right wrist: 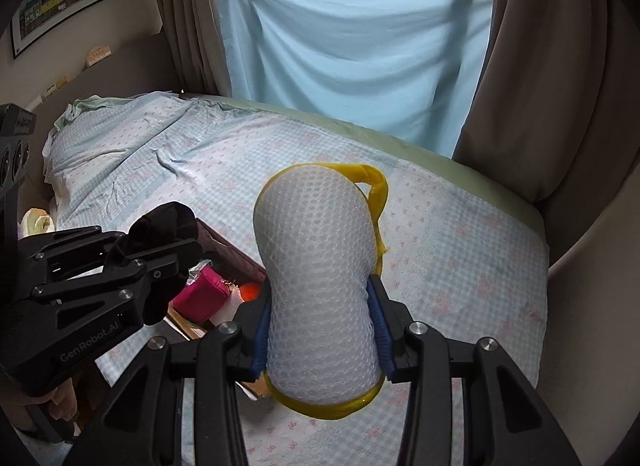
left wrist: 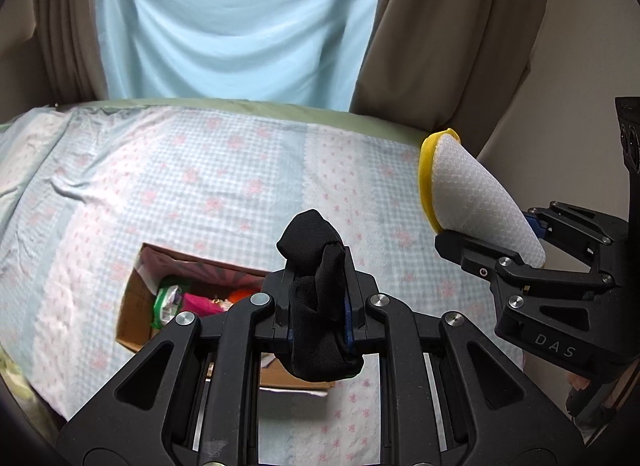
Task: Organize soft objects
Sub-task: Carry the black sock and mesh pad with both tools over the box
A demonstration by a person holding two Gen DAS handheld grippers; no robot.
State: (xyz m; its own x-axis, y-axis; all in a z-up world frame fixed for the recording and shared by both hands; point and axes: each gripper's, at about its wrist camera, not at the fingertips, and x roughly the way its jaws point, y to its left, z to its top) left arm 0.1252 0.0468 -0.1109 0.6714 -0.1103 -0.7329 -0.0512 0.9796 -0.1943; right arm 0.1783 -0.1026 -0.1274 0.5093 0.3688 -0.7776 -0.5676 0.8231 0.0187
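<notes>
Right now my left gripper (left wrist: 318, 298) has its jaws clamped on a rolled black sock (left wrist: 316, 266), held above the open cardboard box (left wrist: 132, 306) on the bed (left wrist: 200, 169), toward its near edge. Beside it, my right gripper (right wrist: 322, 330) pinches a white mesh sponge with yellow trim (right wrist: 320, 266), raised over the bedspread.

Right gripper (right wrist: 320, 330) clamping white mesh sponge (right wrist: 316, 266), left gripper (right wrist: 160, 254) gripping black sock (right wrist: 160, 221), above box (right wrist: 236, 262)
</notes>
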